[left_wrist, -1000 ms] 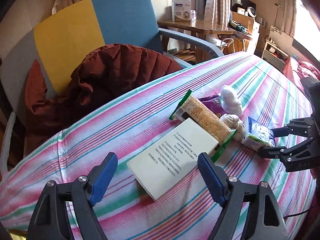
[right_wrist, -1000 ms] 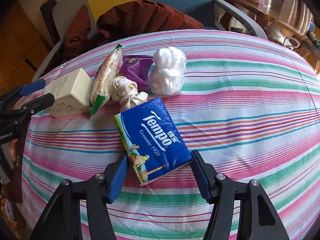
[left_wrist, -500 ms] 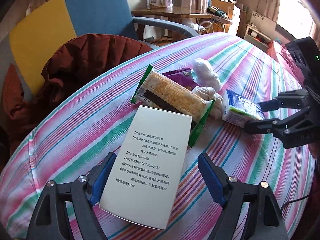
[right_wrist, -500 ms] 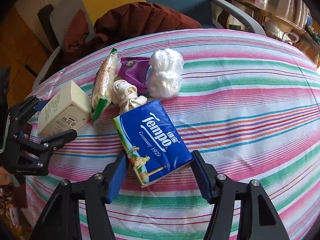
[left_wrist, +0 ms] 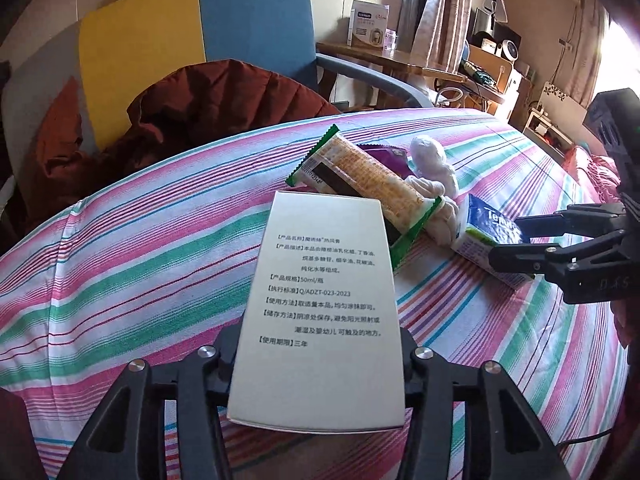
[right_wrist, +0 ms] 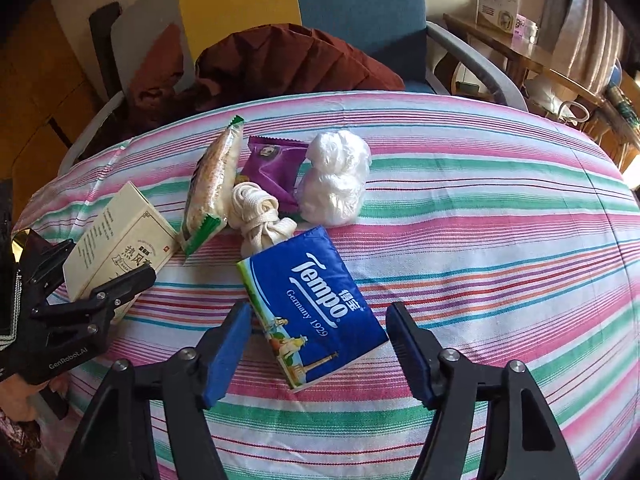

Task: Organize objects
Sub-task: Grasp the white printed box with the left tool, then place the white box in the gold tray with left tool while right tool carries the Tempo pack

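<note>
My left gripper (left_wrist: 320,344) is shut on a cream box (left_wrist: 320,304) with printed text, its far end tilted up; the box also shows in the right wrist view (right_wrist: 116,240), clamped by that gripper (right_wrist: 108,280). My right gripper (right_wrist: 318,340) is open, its blue pads either side of a blue Tempo tissue pack (right_wrist: 312,304) lying on the striped cloth; it shows in the left wrist view (left_wrist: 516,248) too. A cracker packet (right_wrist: 216,184), a purple sachet (right_wrist: 276,168), a white rope knot (right_wrist: 260,220) and a white plastic bundle (right_wrist: 336,180) lie just behind.
The table has a pink, green and white striped cloth (right_wrist: 480,208). A blue and yellow armchair (right_wrist: 352,8) with a dark red jacket (right_wrist: 280,64) stands behind it. A wooden side table (left_wrist: 400,60) with a box stands at the back right.
My left gripper has moved forward around the cream box and closed on it, lifting its far end. My right gripper has stayed open around the tissue pack.
</note>
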Available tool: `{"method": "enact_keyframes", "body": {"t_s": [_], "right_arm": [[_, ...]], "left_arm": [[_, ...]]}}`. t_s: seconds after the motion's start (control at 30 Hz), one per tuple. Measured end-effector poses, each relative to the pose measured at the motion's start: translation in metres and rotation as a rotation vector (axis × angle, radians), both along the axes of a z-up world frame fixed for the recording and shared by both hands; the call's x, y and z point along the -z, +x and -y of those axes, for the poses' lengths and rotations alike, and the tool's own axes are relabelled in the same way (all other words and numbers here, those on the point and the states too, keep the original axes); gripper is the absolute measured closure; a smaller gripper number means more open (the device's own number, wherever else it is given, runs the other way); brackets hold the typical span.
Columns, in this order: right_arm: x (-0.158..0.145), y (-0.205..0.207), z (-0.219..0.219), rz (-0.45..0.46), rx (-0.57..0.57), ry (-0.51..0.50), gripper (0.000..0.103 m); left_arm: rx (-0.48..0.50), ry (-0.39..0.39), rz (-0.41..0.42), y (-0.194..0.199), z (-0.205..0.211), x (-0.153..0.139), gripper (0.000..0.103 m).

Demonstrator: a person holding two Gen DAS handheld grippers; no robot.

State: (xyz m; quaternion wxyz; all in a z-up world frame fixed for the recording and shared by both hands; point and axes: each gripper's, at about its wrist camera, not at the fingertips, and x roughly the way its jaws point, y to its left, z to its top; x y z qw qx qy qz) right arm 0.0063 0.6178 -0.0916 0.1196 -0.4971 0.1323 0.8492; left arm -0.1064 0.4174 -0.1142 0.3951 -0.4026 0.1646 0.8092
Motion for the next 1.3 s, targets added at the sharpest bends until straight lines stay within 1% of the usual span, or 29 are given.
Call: {"method": "enact_keyframes", "body": {"t_s": [0.2,0.4,0.47,0.53,0.7,0.8,0.87,0.97,1.07,1.13,1.23,1.3], "right_arm": [[0.005,-0.009,0.011,0.017,-0.015,0.027,0.038],[0.0,-0.001,0.02,0.02,-0.026,0.021,0.04],[-0.001,0.006,0.023,0.011,-0.033,-0.015,0.041],[-0.003,0.004,0.022,0.004,-0.048,-0.048,0.041],[-0.006,0.007,0.04,-0.01,-0.104,-0.116,0.041],[-0.006,0.007,0.053,-0.021,-0.162,-0.198,0.041],[-0.002,0.003,0.06,-0.019,-0.204,-0.22,0.041],[0.0,0.005,0.087,-0.021,-0.274,-0.192,0.041],[0.0,0.007,0.108,-0.022,-0.325,-0.091,0.041],[-0.001,0.008,0.114,-0.024,-0.34,-0.053,0.041],[0.002,0.006,0.116,-0.03,-0.345,-0.041,0.041],[0.004,0.006,0.119,-0.027,-0.357,-0.032,0.041]], "left_arm": [[-0.01,-0.012,-0.037,0.013,0.009,0.0,0.052],[-0.06,0.027,-0.022,0.023,0.03,-0.004,0.052],[-0.087,0.044,-0.016,0.028,0.042,-0.005,0.052],[-0.114,0.062,-0.008,0.033,0.055,-0.007,0.052],[-0.171,0.106,0.006,0.048,0.088,-0.008,0.052],[-0.186,0.1,-0.019,0.059,0.103,-0.01,0.052],[-0.181,0.097,-0.032,0.066,0.11,-0.01,0.052],[-0.2,0.101,-0.036,0.071,0.122,-0.011,0.052],[-0.243,0.111,-0.046,0.075,0.137,-0.017,0.052],[-0.231,0.13,-0.056,0.086,0.146,-0.022,0.052],[-0.187,0.143,-0.099,0.106,0.156,-0.035,0.052],[-0.179,0.158,-0.116,0.112,0.164,-0.045,0.052]]}}
